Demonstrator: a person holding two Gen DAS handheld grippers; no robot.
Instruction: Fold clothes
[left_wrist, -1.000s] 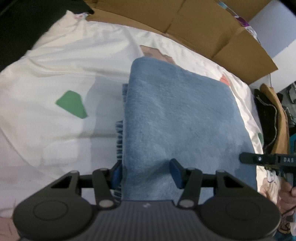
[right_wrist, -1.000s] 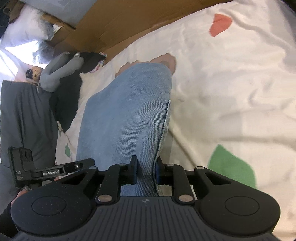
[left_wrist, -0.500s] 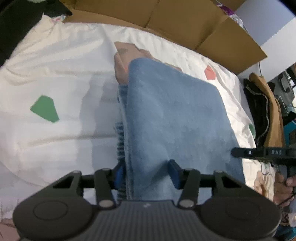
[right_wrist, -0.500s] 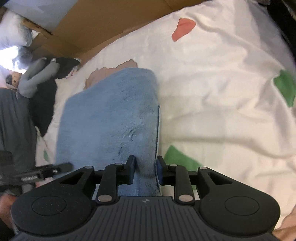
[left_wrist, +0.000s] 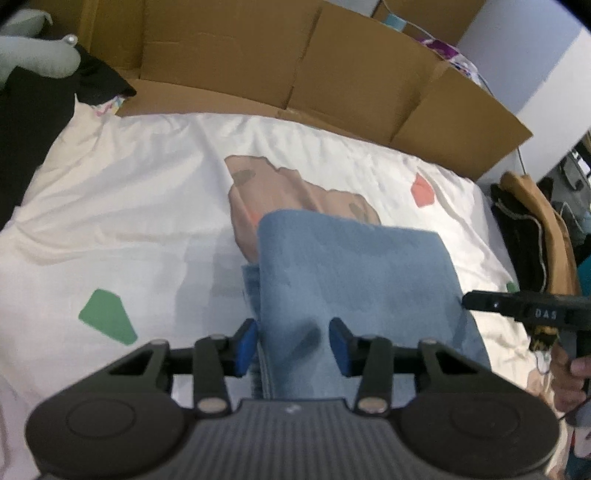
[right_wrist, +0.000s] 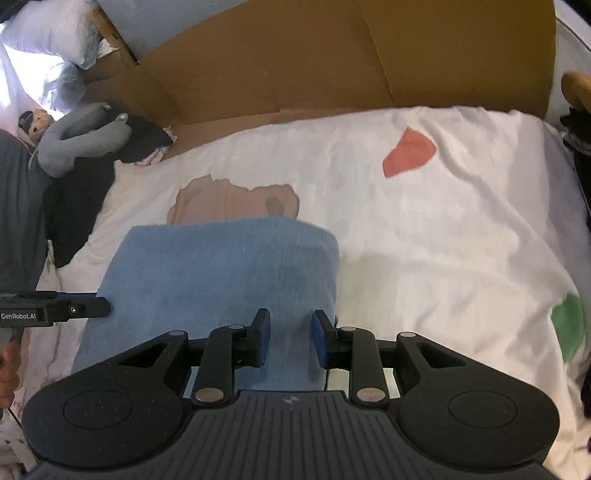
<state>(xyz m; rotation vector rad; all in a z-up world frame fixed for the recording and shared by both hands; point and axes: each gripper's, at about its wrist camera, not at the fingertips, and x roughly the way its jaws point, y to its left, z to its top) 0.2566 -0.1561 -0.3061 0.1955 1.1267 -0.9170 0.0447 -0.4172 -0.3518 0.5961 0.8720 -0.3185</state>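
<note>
The folded blue garment (left_wrist: 354, 280) lies on the white bedsheet (left_wrist: 129, 206), near the front middle of the bed, its far fold covering part of a tan printed patch (left_wrist: 280, 192). It looks like denim, with several layers showing along its left edge in the left wrist view.

The left gripper (left_wrist: 293, 343) straddles the near left part of the garment. Its jaws have just been closing, yet they stand fairly wide, the left pad by the stacked edge and the right pad over the top surface; whether either pad presses the cloth I cannot tell. The right gripper (right_wrist: 290, 338) sits over the near right corner with the cloth between its jaws. Its jaws have opened a little from a tighter pinch and stand narrowly apart, gaps showing beside both pads. A hand (left_wrist: 570, 373) holds its handle at the right edge of the left view.

The sheet also carries a green patch (left_wrist: 107, 317) to the left and a red patch (right_wrist: 408, 151) farther back. Flattened brown cardboard (right_wrist: 332, 66) stands along the far side of the bed. A grey stuffed toy (right_wrist: 81, 136) lies on dark clothing (right_wrist: 74, 199) at the far left corner, and a brown jacket (left_wrist: 539, 229) hangs off the right side. Nothing lies on the sheet right around the garment.
</note>
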